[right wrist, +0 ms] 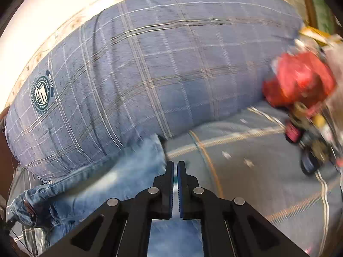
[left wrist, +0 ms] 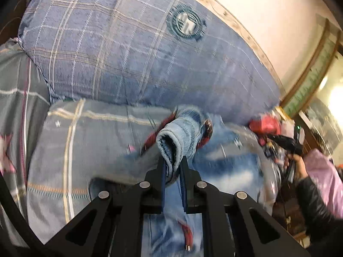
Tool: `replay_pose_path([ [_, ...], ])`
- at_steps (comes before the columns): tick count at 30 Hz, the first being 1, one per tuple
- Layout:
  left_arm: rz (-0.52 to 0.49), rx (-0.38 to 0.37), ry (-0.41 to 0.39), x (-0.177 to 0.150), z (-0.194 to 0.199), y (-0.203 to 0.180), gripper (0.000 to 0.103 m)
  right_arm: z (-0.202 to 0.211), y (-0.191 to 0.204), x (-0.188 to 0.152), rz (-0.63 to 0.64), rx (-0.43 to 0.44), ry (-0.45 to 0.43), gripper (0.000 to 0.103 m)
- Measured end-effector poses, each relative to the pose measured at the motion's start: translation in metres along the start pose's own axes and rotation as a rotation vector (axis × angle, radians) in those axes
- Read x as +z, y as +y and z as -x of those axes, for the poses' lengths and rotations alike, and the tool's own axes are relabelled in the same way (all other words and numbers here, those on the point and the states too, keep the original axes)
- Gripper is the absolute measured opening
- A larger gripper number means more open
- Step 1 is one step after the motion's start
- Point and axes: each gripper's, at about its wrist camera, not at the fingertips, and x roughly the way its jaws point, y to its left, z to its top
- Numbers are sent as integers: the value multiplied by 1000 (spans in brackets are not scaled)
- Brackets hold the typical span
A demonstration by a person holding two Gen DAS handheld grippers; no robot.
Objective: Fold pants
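Light blue jeans (left wrist: 225, 167) with red trim lie on a bed with a grey-blue checked sheet (left wrist: 64, 141). My left gripper (left wrist: 173, 163) is shut on a bunched fold of the jeans (left wrist: 178, 137) and holds it raised above the rest of the fabric. In the right wrist view the jeans (right wrist: 103, 184) spread left and under my right gripper (right wrist: 175, 165). Its jaws are almost together with a thin gap; whether fabric sits between them is unclear.
A big blue plaid pillow (left wrist: 133, 49) (right wrist: 160, 68) lies against the cream wall behind the jeans. A red bag and clutter (right wrist: 300, 85) sit at the right edge of the bed. A person's hand and pink sleeve (left wrist: 317, 171) show at the right.
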Motion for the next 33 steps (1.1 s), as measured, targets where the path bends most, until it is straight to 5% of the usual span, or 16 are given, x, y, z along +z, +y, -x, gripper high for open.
replay_pose_path([
  [10,-10,12,52,-20,-15,-9,12,-26,4,-42,20,-41,190,10],
  [12,-2,15,53,-19,-16,-10,12,-32,16,-42,40,-33,201,30],
  [13,-2,15,53,-19,-15,-10,12,-38,24,-40,46,-23,203,69],
  [14,-7,15,51,-19,-14,-11,12,-39,29,-39,47,-19,196,95],
  [23,-15,-2,68,-22,-13,-9,12,-93,70,4,-20,60,246,97],
  [26,-14,-4,80,-22,-14,-10,12,-129,90,20,-107,169,285,96],
  [33,-38,-15,98,-18,-14,-10,12,-224,113,23,-371,188,404,86],
])
